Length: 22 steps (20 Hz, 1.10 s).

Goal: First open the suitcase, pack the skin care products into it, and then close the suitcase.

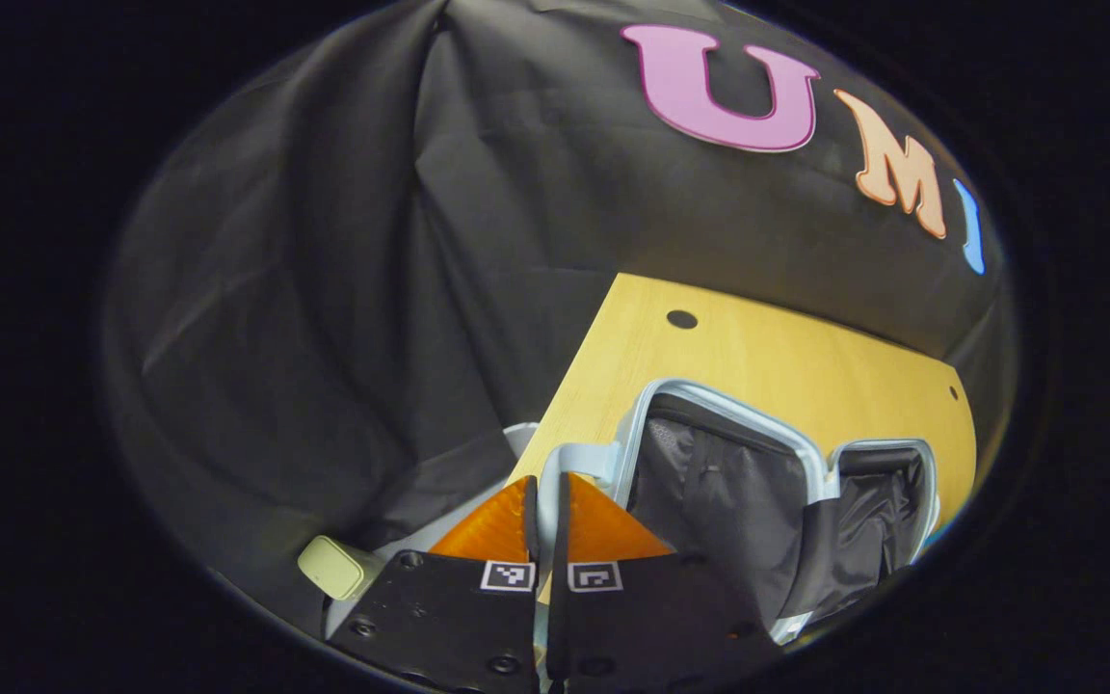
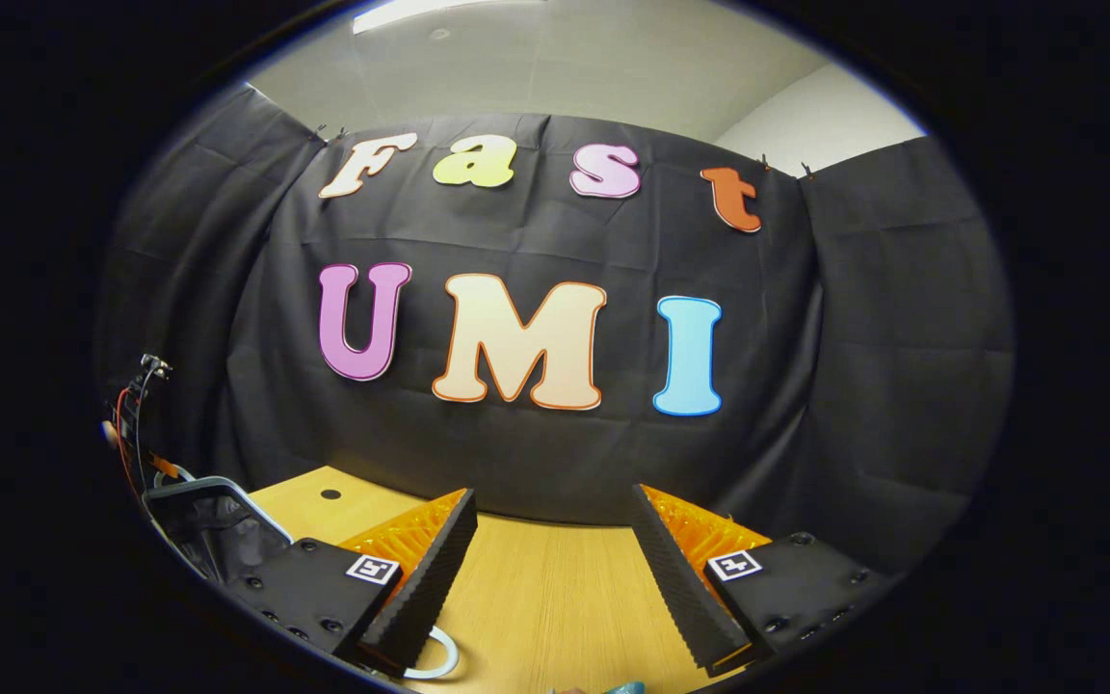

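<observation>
The suitcase [image 1: 767,482] is seen lying open on the wooden table [image 1: 767,357], its 2 dark-lined halves facing up. In the left gripper view, the left gripper [image 1: 545,501] is held nearly closed, only a thin gap left between its fingers, with a pale blue edge of the suitcase caught in that gap. In the right gripper view, the right gripper [image 2: 550,569] is spread wide above the table with nothing held, and the suitcase's raised edge is seen at the lower left.
</observation>
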Each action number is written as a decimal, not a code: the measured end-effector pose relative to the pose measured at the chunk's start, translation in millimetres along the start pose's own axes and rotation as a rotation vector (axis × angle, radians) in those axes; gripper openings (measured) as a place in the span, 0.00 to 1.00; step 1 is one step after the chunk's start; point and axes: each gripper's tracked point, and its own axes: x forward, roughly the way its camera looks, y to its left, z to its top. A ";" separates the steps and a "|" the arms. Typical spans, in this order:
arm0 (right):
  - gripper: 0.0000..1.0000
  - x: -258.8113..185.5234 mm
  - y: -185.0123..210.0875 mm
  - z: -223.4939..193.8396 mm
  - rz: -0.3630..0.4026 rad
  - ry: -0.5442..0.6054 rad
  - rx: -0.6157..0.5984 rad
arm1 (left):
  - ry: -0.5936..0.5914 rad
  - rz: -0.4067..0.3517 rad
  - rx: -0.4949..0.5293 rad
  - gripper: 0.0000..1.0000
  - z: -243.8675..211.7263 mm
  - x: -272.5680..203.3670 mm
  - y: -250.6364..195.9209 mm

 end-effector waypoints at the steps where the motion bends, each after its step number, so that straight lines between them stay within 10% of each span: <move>1: 1.00 0.3 -0.3 -0.3 -0.001 0.003 -0.004 | 0.010 0.012 0.000 0.00 -7.3 7.0 2.6; 7: 1.00 -0.7 -8.5 -7.6 -0.020 0.022 -0.006 | 0.035 0.067 -0.069 0.01 -41.7 34.1 18.6; 11: 1.00 -3.5 -15.2 -8.4 -0.030 0.024 -0.007 | -0.006 0.123 -0.132 0.22 -46.3 43.9 23.6; 14: 1.00 -5.2 -20.7 -0.4 -0.027 -0.002 0.002 | -0.145 0.147 -0.154 1.00 -20.7 19.2 20.4; 22: 1.00 -18.4 -55.5 22.9 -0.012 -0.107 0.062 | -0.511 0.196 -0.111 0.93 68.8 -115.0 -30.2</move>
